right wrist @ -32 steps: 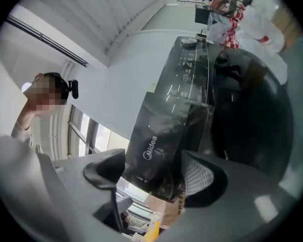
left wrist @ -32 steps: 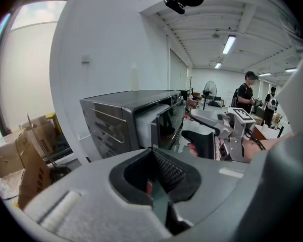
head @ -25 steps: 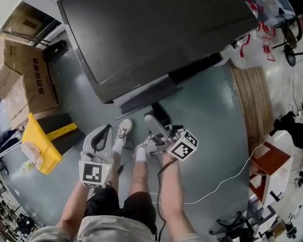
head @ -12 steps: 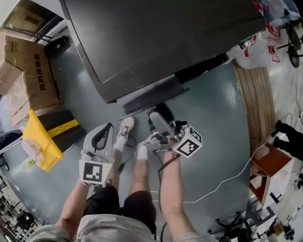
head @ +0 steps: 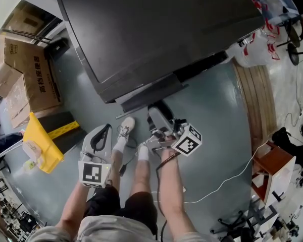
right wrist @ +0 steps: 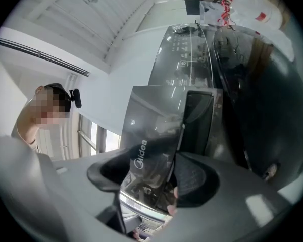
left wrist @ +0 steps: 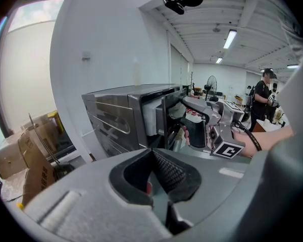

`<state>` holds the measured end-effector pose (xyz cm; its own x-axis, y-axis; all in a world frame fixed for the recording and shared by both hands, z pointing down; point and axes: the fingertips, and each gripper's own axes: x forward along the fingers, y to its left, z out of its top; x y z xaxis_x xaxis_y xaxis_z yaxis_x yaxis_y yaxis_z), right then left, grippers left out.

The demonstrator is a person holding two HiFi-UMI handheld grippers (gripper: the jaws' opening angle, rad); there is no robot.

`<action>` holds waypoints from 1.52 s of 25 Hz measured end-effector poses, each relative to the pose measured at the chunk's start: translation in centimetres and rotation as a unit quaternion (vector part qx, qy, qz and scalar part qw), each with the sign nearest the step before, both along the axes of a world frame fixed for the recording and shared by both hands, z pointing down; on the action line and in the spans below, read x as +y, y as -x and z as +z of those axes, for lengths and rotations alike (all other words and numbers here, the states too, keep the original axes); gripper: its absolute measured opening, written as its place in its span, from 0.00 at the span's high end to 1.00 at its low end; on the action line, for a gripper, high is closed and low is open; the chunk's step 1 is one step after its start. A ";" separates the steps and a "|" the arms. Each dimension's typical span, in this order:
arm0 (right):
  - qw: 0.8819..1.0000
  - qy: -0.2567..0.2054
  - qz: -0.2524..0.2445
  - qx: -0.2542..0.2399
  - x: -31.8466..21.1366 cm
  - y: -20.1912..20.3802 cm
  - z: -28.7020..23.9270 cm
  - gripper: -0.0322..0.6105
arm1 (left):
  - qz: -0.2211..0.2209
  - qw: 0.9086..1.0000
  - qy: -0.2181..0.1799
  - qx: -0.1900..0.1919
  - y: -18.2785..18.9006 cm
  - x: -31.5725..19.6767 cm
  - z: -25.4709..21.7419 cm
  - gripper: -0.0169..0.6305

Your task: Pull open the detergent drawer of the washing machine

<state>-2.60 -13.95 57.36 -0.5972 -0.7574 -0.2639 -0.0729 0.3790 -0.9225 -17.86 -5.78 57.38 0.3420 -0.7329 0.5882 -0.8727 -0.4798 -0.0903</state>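
Note:
The dark washing machine (head: 156,29) fills the top of the head view. Its detergent drawer (head: 151,94) sticks out a little from the front. In the left gripper view the drawer (left wrist: 154,116) shows its white inside behind the front panel. My right gripper (head: 155,116) reaches up to that panel. In the right gripper view the glossy drawer front (right wrist: 151,150) lies between the jaws of the right gripper (right wrist: 154,178), which have just been closing onto it. My left gripper (head: 102,135) hangs back at the left, its jaws (left wrist: 154,178) shut on nothing.
Cardboard boxes (head: 25,69) and a yellow bag (head: 40,145) lie at the left. The person's legs and a shoe (head: 123,130) are below the drawer. A white cable (head: 227,180), a wooden board (head: 252,100) and a brown stool (head: 270,163) are at the right.
The head view has shifted slightly. Both grippers keep their places relative to the machine, the right one still at the drawer front.

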 end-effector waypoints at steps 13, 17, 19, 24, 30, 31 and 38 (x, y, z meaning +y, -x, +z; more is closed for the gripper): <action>1.000 -0.015 -0.008 -0.018 0.9 -0.5 0.3 0.60 | 0.005 1.000 0.002 -0.007 0.3 -0.1 -0.1 0.96; 1.000 -0.015 -0.008 -0.017 1.6 -0.8 0.5 0.60 | 0.002 1.000 0.000 -0.001 0.3 -0.1 0.0 0.96; 1.000 -0.014 -0.006 -0.018 2.0 -1.0 0.6 0.60 | -0.006 1.000 0.000 0.002 0.2 -0.3 -0.1 0.96; 1.000 -0.013 -0.007 -0.019 3.3 -2.1 0.7 0.60 | 0.005 1.000 -0.007 0.005 -0.6 -0.1 -0.3 0.96; 1.000 -0.012 -0.006 -0.021 5.9 -3.8 0.5 0.60 | 0.013 1.000 -0.006 0.005 -1.5 0.6 -0.9 0.96; 1.000 -0.012 -0.007 -0.021 6.4 -4.1 0.5 0.60 | 0.020 1.000 -0.008 0.005 -1.8 0.7 -1.0 0.96; 1.000 -0.010 -0.009 -0.022 9.2 -5.8 0.5 0.60 | 0.028 0.999 -0.018 0.011 -2.8 1.5 -1.6 0.96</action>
<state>3.15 -4.73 57.85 -0.5984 -0.7411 -0.3045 -0.0258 0.3976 -0.9172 -15.06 -4.30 55.83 0.3959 -0.7328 0.5534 -0.8462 -0.5253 -0.0901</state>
